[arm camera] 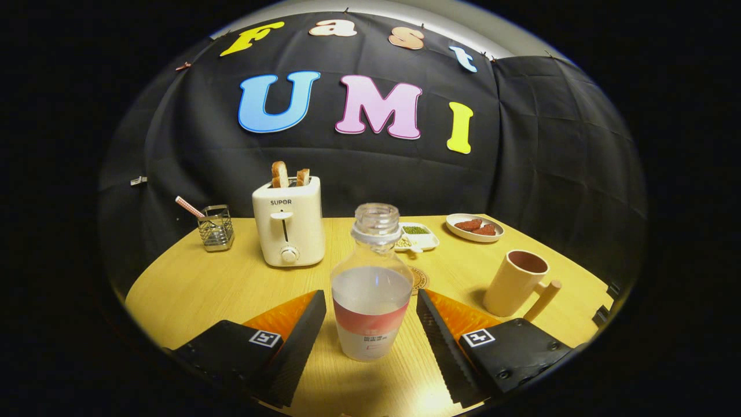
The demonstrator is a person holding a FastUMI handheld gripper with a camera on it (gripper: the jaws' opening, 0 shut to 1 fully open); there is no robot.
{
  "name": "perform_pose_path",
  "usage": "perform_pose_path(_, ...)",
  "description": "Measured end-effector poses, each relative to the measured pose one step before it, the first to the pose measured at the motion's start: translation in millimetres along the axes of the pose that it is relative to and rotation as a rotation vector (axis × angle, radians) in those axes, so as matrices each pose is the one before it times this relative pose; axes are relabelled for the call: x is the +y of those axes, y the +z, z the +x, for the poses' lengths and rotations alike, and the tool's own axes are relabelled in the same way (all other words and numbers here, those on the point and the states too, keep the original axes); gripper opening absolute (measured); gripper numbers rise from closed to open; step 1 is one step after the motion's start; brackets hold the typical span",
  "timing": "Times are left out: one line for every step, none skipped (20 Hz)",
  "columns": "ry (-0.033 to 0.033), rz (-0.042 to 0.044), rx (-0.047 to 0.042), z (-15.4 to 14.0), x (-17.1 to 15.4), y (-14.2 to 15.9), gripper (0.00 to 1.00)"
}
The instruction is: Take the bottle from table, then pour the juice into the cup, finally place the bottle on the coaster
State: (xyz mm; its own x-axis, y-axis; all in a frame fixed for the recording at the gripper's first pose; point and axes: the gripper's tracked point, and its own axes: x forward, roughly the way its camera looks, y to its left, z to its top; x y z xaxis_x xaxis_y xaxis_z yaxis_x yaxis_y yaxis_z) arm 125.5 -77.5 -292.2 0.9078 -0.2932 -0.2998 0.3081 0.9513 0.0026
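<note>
A clear, uncapped bottle [371, 289] with a reddish label stands upright on the wooden table [191, 284], holding a cloudy liquid to about half its height. My gripper [370, 304] is open, one finger on each side of the bottle's lower body, with a small gap on both sides. A tan cup [517, 282] with a wooden handle stands to the right, just beyond the right finger. A round coaster [419, 279] lies right behind the bottle, mostly hidden by it.
A cream toaster [289, 221] with two bread slices stands beyond the bottle to the left. A wire holder [216, 227] with a striped straw is at the far left. A small white divided dish [418, 236] and a plate of reddish food [474, 226] sit at the back right.
</note>
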Motion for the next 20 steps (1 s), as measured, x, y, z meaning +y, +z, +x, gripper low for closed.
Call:
perform_pose_path(-0.00414, 0.00593, 0.00906, 4.56, -0.64, -3.29, 0.97)
perform_pose_path(-0.00372, 0.00579, 0.00236, 4.18, -1.23, -1.54, 0.97)
perform_pose_path(-0.00485, 0.00133, -0.00279, 4.18, -1.29, 1.73, 0.97)
perform_pose_path(-0.005, -0.0019, -0.00122, 2.07, -0.41, 0.4, 0.97)
perform_pose_path(-0.00385, -0.00303, -0.00115, 3.39, -1.01, 0.86, 0.97)
perform_pose_path(-0.0065, -0.00512, -0.00346, 1.23, -1.96, 0.55, 0.97)
perform_pose_path(-0.00482, -0.00524, 0.00134, 1.63, -2.1, -1.2, 0.97)
perform_pose_path(0.00087, -0.00125, 0.00257, 2.22, -0.78, -1.16, 0.97)
perform_pose_path(-0.00049, -0.00071, -0.00098, 1.06, 0.46, -0.05, 0.97)
perform_pose_path(-0.00096, -0.00301, 0.00074, 0.08, 0.25, -0.97, 0.92)
perform_pose_path(0.00623, -0.00147, 0.00137, -0.51, 1.45, -0.06, 0.88)
perform_pose_path(-0.00005, -0.00265, 0.0017, 2.61, -0.2, -1.2, 0.8)
perform_pose_path(0.00164, 0.00256, 0.00111, -1.48, 0.35, 0.9, 0.81)
perform_pose_path(0.0044, 0.00513, 0.00208, 0.52, -0.51, 0.04, 0.8)
perform_pose_path(0.00777, 0.00295, 0.00214, -0.76, 1.67, -0.12, 0.8)
perform_pose_path(0.01195, -0.00304, -0.00273, -1.29, 2.29, 0.69, 0.78)
perform_pose_path(0.00903, -0.00285, -0.00032, 0.11, 0.47, 0.38, 0.78)
perform_pose_path(0.01968, 0.0034, 0.00233, -2.2, 2.12, -0.87, 0.76)
perform_pose_path(0.02966, 0.00923, 0.00523, -1.71, 4.62, 0.39, 0.76)
perform_pose_path(0.04562, 0.01501, 0.01564, 4.36, 7.0, 0.08, 0.74)
